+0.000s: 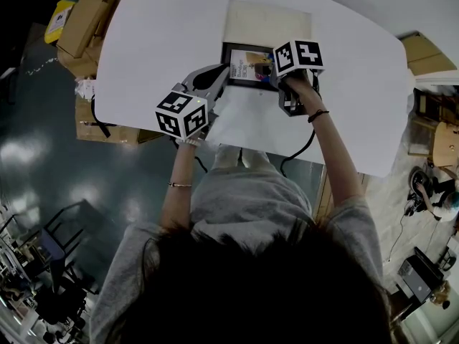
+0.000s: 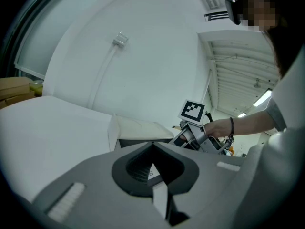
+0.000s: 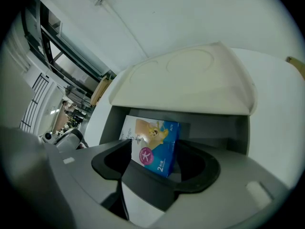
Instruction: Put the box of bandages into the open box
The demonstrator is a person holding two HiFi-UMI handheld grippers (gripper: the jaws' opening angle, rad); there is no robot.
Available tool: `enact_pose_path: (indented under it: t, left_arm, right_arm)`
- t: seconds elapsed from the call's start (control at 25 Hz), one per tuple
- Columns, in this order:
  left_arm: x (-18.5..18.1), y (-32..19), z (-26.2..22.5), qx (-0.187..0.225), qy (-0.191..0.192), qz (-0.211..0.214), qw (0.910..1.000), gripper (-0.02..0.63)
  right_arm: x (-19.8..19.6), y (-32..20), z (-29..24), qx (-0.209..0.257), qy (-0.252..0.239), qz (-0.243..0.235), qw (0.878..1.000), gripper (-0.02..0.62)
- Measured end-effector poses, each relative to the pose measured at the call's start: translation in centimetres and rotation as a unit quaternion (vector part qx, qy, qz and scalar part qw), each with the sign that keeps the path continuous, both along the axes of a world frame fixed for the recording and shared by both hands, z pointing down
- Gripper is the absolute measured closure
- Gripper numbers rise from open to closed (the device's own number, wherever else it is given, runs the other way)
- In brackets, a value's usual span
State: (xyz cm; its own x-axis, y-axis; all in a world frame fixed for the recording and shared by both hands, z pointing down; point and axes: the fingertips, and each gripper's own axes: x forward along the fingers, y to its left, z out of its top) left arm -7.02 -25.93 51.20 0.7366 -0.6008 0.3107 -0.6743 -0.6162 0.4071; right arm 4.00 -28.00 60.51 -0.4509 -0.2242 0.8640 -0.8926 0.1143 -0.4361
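Observation:
The open box (image 1: 224, 57) stands on the white table (image 1: 158, 34), its cream lid (image 1: 269, 21) folded back on the far side. The blue-and-white box of bandages (image 1: 251, 61) lies inside its dark tray. In the right gripper view the box of bandages (image 3: 152, 144) leans against the tray's grey back wall (image 3: 214, 132) under the lid (image 3: 190, 80). My right gripper (image 3: 159, 150) stands open around it, with a gap at the right jaw. My left gripper (image 1: 219, 72) is shut, empty, beside the tray's left edge. The left gripper view shows its closed tips (image 2: 152, 146) and the right gripper (image 2: 190, 135) beyond.
Cardboard boxes (image 1: 79, 20) are stacked on the floor left of the table, and more (image 1: 423, 56) stand to the right. A black cable (image 1: 301, 149) hangs over the table's near edge. A person (image 1: 437, 192) sits on the floor at the right.

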Motion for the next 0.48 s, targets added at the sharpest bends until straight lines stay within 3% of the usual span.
enact_pose_path:
  t: [0.36,0.48]
  left_arm:
    - [-0.2,0.0,0.0,0.002,0.000,0.001,1.0000,0.612]
    - [-0.1,0.2,-0.3,0.004,0.000,0.002,1.0000,0.612]
  right_arm:
    - [0.9,-0.1,-0.8,0.035,0.013,0.010,0.999,0.347]
    - [0.9,0.1,-1.4,0.052,0.016,0.002,0.998,0.402]
